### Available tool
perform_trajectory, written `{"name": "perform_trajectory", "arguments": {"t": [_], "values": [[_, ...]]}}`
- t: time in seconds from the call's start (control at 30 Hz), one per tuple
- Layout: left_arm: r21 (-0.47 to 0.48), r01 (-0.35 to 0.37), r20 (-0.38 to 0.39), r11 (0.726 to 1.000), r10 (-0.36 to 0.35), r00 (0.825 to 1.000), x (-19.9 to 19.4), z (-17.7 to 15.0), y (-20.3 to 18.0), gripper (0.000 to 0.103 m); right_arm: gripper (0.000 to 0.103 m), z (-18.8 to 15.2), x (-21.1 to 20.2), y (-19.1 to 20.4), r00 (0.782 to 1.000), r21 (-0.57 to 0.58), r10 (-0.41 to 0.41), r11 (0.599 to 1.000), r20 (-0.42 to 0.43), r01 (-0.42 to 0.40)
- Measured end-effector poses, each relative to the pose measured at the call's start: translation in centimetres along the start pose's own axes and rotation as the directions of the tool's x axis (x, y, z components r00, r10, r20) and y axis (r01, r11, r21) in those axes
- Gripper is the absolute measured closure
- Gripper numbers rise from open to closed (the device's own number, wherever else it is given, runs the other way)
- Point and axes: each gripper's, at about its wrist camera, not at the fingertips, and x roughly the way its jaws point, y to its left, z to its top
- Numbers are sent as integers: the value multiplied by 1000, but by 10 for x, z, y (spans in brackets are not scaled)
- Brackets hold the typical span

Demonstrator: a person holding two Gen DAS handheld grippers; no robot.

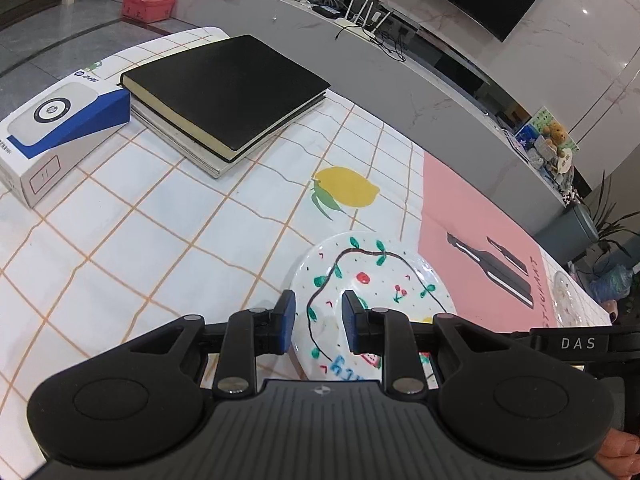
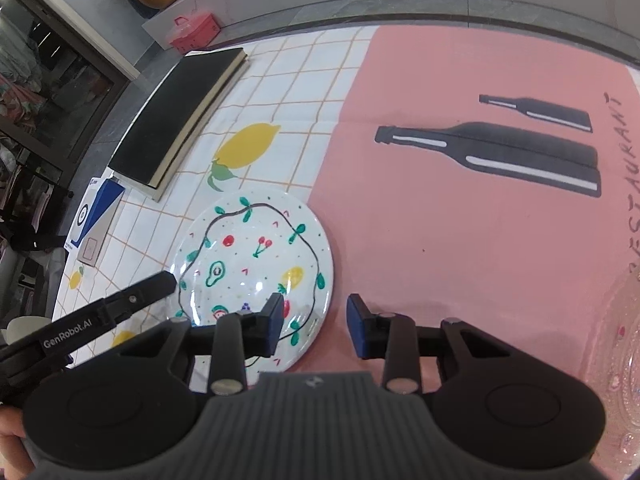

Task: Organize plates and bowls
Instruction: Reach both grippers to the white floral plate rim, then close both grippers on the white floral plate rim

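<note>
In the left wrist view, at 9 o'clock, we note a white and blue carton (image 1: 60, 128) touching a black notebook (image 1: 228, 92) stacked on other books; neither belongs to the task. The painted plate (image 1: 372, 280) lies flat on the checked tablecloth (image 1: 140, 220) at 5 o'clock, its right rim just at the edge of the pink placemat (image 1: 480, 240). We hold the left gripper (image 1: 318, 322) above the plate's near rim, its jaws narrowly parted and holding nothing. We judge that closing from here risks a pinch on empty air or a glancing contact that skids the glazed plate across the cloth.

In the right wrist view, the same painted plate (image 2: 256, 268) sits at 7 o'clock. The right gripper (image 2: 314, 326) hovers over the plate's right rim, its jaws moderately wide and empty. A clear glass dish (image 2: 628, 344) lies at 3 o'clock on the placemat, well apart. Both tools crowd one plate; we judge that they may collide, or lift it unevenly so that it tilts and slips.
</note>
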Motion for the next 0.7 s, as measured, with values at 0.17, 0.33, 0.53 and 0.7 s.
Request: {"name": "perform_trajectory", "arguments": {"t": [0.17,0.33,0.53,0.7], "values": [[7,8,3,1000,-8,1000,2,1,0,81,74,-3,8,-5,1000,30,24,999,-7,-24],[-13,28,11,1000,-28,1000,5,1,7,82,74,-2,9,-6,999,45,36,998,-2,-36],[-67,36,37,997,-34,999,2,6,15,80,74,-1,10,-6,999,53,45,998,1,-45],[-84,24,6,996,-23,1000,6,5,22,79,76,-1,10,-7,999,49,44,998,1,-44]]}}
